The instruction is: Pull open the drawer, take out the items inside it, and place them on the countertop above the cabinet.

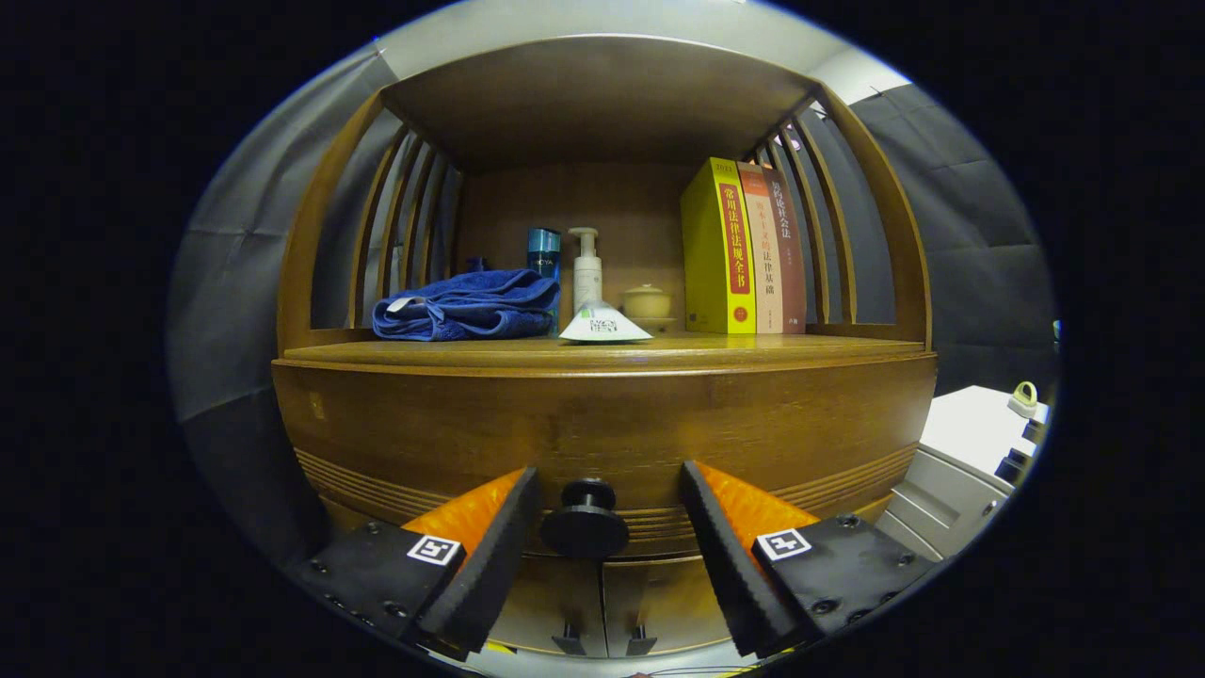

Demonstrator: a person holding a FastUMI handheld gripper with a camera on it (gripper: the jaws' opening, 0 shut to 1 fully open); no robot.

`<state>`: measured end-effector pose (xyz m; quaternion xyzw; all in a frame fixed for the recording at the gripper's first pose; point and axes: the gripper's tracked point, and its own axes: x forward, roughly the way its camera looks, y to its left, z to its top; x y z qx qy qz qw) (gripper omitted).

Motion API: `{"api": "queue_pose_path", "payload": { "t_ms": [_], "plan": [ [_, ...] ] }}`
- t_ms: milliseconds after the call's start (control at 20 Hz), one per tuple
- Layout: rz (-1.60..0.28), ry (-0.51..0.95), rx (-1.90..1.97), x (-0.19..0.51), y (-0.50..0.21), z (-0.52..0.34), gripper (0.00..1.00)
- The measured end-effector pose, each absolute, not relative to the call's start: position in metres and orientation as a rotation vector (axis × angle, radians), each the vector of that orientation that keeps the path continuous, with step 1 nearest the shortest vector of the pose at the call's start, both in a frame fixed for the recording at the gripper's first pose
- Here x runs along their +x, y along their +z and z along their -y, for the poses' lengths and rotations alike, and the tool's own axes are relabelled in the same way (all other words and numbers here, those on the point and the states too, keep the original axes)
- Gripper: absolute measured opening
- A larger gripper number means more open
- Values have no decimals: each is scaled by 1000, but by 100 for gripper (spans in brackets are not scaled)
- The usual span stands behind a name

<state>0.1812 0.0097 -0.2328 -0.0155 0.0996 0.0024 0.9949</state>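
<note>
Tongs (pixel 610 490) spread, drawer knob (pixel 585 521) between fingers, pointing at camera

brown wooden cabinet (pixel 602 414) with a dark round knob (pixel 586 521) on its drawer front (pixel 602 443), grooved lines along the lower edge. deep blue towel (pixel 468 304), teal bottle (pixel 543 254), white pump bottle (pixel 586 268), white tube (pixel 604 325), beige pot (pixel 647 302), yellow book (pixel 717 248) with red spine label, brownish-red books (pixel 779 250).

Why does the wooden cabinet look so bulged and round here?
Gripper view: fisheye distortion bows the drawer front and countertop; the light is dim and warm, the shelf recess shadowed; the knob sits sharp between the open gripper fingers.
</note>
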Motion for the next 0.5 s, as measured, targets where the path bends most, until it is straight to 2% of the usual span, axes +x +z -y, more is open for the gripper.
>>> {"api": "queue_pose_path", "payload": {
  "t_ms": [500],
  "plan": [
    [-127, -5, 31, 105, -154, -14, 99]
  ]
}}
